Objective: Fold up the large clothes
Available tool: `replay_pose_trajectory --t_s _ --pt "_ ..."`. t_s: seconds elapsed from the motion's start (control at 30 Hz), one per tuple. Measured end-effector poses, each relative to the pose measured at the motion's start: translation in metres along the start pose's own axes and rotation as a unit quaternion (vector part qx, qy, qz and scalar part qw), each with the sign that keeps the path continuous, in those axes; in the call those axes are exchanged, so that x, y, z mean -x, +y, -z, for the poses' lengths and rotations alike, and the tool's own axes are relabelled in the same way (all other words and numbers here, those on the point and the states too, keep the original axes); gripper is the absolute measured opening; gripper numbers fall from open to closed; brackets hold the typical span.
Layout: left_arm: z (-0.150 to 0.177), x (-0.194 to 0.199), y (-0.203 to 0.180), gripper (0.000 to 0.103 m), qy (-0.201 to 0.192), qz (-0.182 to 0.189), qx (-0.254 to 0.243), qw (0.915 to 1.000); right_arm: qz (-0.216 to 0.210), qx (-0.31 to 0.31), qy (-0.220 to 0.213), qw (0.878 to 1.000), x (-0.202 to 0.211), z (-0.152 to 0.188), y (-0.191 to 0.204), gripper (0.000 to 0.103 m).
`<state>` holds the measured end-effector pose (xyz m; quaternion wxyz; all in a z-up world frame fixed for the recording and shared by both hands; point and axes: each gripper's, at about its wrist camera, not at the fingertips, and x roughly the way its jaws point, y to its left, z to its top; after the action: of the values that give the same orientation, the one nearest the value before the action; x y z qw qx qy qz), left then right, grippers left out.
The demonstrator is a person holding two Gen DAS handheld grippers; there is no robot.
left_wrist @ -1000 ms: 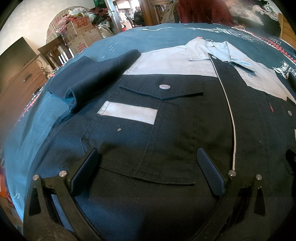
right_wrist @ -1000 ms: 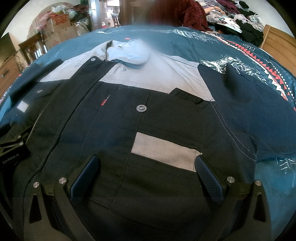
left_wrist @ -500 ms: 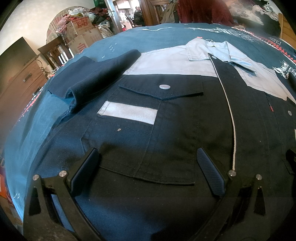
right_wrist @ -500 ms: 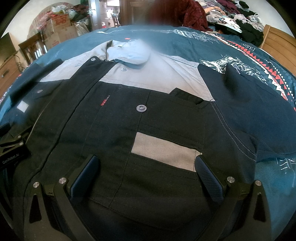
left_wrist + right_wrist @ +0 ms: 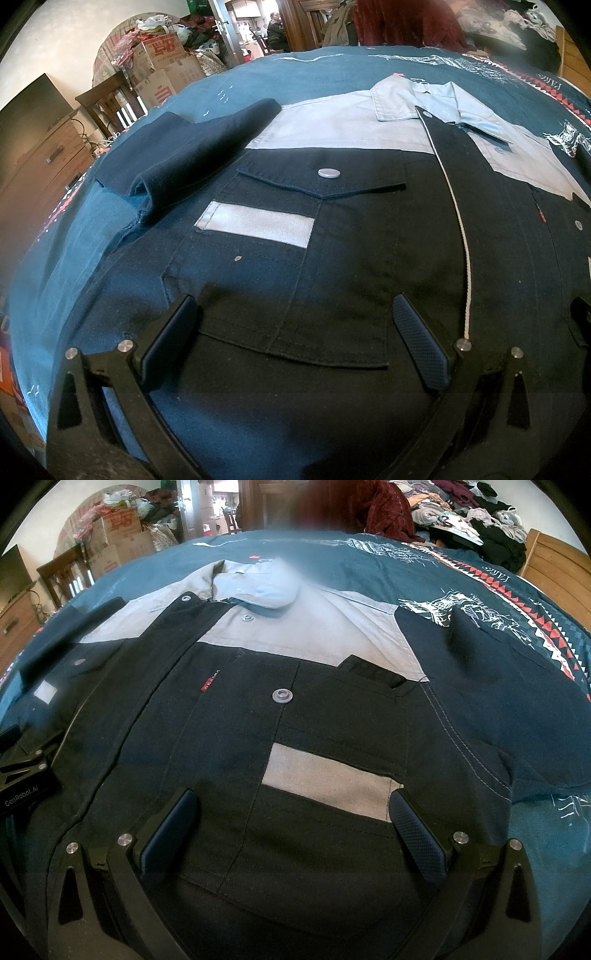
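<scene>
- The left gripper (image 5: pixel 295 332) has its jaws spread wide and holds nothing; its blue textured pads (image 5: pixel 419 341) hover low over the lower edge of a patch pocket (image 5: pixel 280 288) on the black and grey heavy cotton work jacket (image 5: pixel 369 229).
- The right gripper (image 5: pixel 291 823) is likewise spread and empty, poised over the other chest pocket with its pale grey fabric strip (image 5: pixel 328 782).
- The jacket lies face up and buttoned on a bed covered by a teal printed bedspread (image 5: pixel 498 579), its grey collar (image 5: pixel 255 587) at the far end and its hem nearest the grippers.
- One dark navy sleeve (image 5: pixel 199 147) lies doubled over, out to the side of the body; the other sleeve (image 5: pixel 491 686) spreads flat over the bedspread.
- By the look of the thick twill, I judge it soft but weighty: it should hold a crease, drag rather than slide, and sag if lifted by one point.
- Best hold, I judge: pinch the side seam or the shoulder edge, both layers together, not the pocket flaps or metal snaps (image 5: pixel 282 695).
- Stacked cardboard boxes (image 5: pixel 162 62) stand beyond the bed.
</scene>
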<state>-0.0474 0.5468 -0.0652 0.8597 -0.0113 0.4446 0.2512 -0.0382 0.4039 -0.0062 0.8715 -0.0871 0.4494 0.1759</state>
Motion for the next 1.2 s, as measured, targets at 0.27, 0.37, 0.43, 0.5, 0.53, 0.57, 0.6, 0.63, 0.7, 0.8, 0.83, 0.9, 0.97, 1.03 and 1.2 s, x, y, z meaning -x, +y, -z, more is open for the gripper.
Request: replay_pose_trajectory --t_s 0.27,0.37,0.43,0.5,0.53,0.57,0.6,0.63,0.7,0.8,0.83,0.9,0.97,1.03,1.2 --pt "0.0 0.0 0.0 0.103 0.0 0.0 0.0 1.0 0.0 0.0 0.0 1.0 0.0 0.0 0.0 0.103" --pt "0.0 0.0 0.0 0.103 0.0 0.0 0.0 1.0 0.0 0.0 0.0 1.0 0.0 0.0 0.0 0.103" --pt "0.0 0.0 0.0 0.103 0.0 0.0 0.0 1.0 0.0 0.0 0.0 1.0 0.0 0.0 0.0 0.103" --pt "0.001 0.0 0.0 0.103 -0.001 0.0 0.0 1.0 0.0 0.0 0.0 1.0 0.0 0.0 0.0 0.103" --pt "0.0 0.0 0.0 0.103 -0.001 0.0 0.0 1.0 0.0 0.0 0.0 1.0 0.0 0.0 0.0 0.103" --pt "0.0 0.0 0.001 0.103 0.0 0.002 0.002 1.0 0.0 0.0 0.0 1.0 0.0 0.0 0.0 0.103" --pt "0.0 0.0 0.001 0.103 0.0 0.003 0.002 1.0 0.0 0.0 0.0 1.0 0.0 0.0 0.001 0.103" --pt "0.0 0.0 0.001 0.103 -0.001 0.002 0.002 1.0 0.0 0.0 0.0 1.0 0.0 0.0 0.0 0.103" --pt "-0.001 0.0 0.001 0.103 -0.001 0.001 0.002 1.0 0.0 0.0 0.0 1.0 0.0 0.0 0.0 0.103" --pt "-0.002 0.0 0.0 0.103 -0.001 -0.004 0.009 1.0 0.0 0.0 0.0 1.0 0.0 0.0 0.0 0.103" --pt "-0.001 0.0 -0.002 0.103 -0.002 -0.009 0.007 0.9999 0.0 0.0 0.0 1.0 0.0 0.0 0.0 0.103" --pt "-0.001 0.0 -0.003 0.103 -0.004 -0.012 0.006 0.9999 0.0 0.0 0.0 1.0 0.0 0.0 0.0 0.103" --pt "-0.001 -0.001 -0.002 0.103 -0.002 -0.007 0.009 0.9999 0.0 0.0 0.0 1.0 0.0 0.0 0.0 0.103" --pt "-0.001 -0.001 -0.002 0.103 0.003 -0.005 0.01 0.9999 0.0 0.0 0.0 1.0 0.0 0.0 0.0 0.103" --pt "-0.009 -0.004 0.014 0.103 0.047 0.078 -0.027 0.9955 0.002 0.0 0.0 1.0 -0.001 0.0 0.001 0.103"
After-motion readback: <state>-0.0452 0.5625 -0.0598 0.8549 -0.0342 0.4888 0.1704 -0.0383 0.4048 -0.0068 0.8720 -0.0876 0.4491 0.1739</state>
